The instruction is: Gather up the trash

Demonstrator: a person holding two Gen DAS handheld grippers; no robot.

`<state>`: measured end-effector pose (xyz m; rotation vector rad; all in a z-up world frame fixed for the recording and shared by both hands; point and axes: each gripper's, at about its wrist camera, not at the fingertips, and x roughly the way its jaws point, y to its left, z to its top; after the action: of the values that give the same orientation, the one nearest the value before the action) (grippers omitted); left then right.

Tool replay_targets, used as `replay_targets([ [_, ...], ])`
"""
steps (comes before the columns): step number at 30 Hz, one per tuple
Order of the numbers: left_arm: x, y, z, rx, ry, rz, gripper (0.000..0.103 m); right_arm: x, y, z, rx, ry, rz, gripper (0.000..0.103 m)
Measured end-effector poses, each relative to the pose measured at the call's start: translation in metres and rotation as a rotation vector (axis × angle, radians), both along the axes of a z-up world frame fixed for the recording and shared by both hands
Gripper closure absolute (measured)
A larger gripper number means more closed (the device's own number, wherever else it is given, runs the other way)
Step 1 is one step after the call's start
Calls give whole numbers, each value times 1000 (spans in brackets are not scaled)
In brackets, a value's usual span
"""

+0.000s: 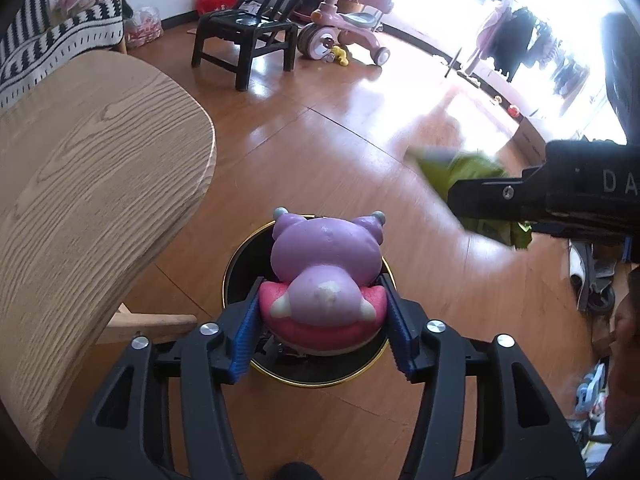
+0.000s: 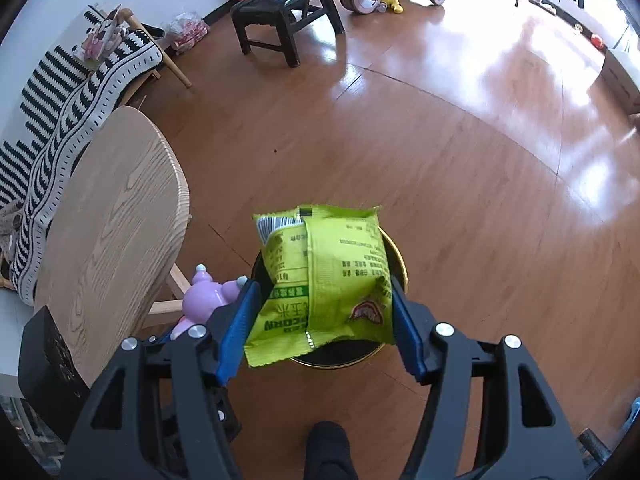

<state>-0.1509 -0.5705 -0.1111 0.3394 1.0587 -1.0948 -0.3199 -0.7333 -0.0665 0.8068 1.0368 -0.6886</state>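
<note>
Purple squishy toy (image 1: 325,276): purple animal figure with grey-tipped ears on a pink base, seen from behind, upright, clamped at its pink base between two blue finger pads. It is suspended directly above the trash bin (image 1: 240,256), a round black container with a gold rim standing on the floor.

Green snack bag (image 2: 324,280): lime-green foil packet, back seam and barcode facing up, print inverted, held flat between blue pads over the bin, with the toy at its 9 o'clock.

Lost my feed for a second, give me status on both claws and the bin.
Left claw shut on purple toy, above black bin. Right claw shut on green snack bag, over same bin. Nothing blocking the opening.
</note>
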Motion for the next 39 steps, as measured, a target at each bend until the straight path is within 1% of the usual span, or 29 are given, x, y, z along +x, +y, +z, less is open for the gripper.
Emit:
replay_targets([
  [1, 1, 1, 0, -8, 11, 3, 38, 0, -1, 0, 4, 3, -3, 30],
  [2, 2, 2, 2, -20, 16, 15, 32, -1, -2, 0, 1, 1, -9, 27],
  [4, 3, 3, 4, -39, 22, 21, 29, -1, -2, 3, -9, -6, -17, 25],
  [6, 3, 4, 7, -48, 33, 15, 23, -1, 1, 6, -10, -18, -24, 23],
  [7, 3, 5, 9, -54, 36, 11, 22, -1, 2, 9, -15, -22, -29, 22],
  [10, 1, 19, 19, -68, 21, -8, 18, 4, 6, 19, -39, -42, -32, 18],
  [12, 6, 40, 31, -74, -14, -11, 13, 11, 14, 28, -55, -57, -17, 17],
  [13, 12, 57, 39, -71, -43, 13, 12, 17, 21, 33, -67, -65, 1, 15],
  [16, 35, 108, 53, -57, -87, 77, 11, 42, 48, 50, -113, -86, 82, 13],
  [18, 58, 158, 65, -53, -125, 149, 11, 59, 68, 61, -149, -99, 127, 11],
  [21, 95, 239, 83, -23, -212, 268, 10, 91, 112, 80, -191, -138, 214, 9],
  [24, 131, 322, 96, 34, -318, 409, 9, 131, 171, 97, -251, -160, 348, 9],
  [26, 153, 380, 103, 66, -382, 512, 9, 160, 219, 108, -310, -182, 446, 9],
  [27, 160, 402, 105, 73, -396, 557, 9, 172, 241, 112, -330, -198, 488, 9],
  [28, 170, 435, 106, 78, -401, 629, 9, 188, 272, 118, -355, -227, 547, 9],
  [30, 179, 474, 109, 68, -394, 726, 9, 207, 311, 124, -368, -263, 618, 9],
  [31, 182, 493, 109, 63, -385, 770, 9, 219, 337, 127, -373, -286, 668, 9],
  [32, 185, 513, 107, 57, -360, 815, 9, 228, 357, 129, -374, -300, 705, 9],
  [34, 187, 543, 104, 33, -297, 859, 9, 246, 399, 133, -371, -339, 772, 9],
  [36, 187, 563, 104, 9, -258, 883, 9, 261, 432, 134, -364, -355, 816, 9],
  [37, 187, 572, 104, 8, -257, 889, 9, 268, 444, 134, -361, -359, 830, 9],
  [39, 183, 583, 102, 31, -271, 894, 9, 284, 469, 134, -351, -373, 849, 8],
])
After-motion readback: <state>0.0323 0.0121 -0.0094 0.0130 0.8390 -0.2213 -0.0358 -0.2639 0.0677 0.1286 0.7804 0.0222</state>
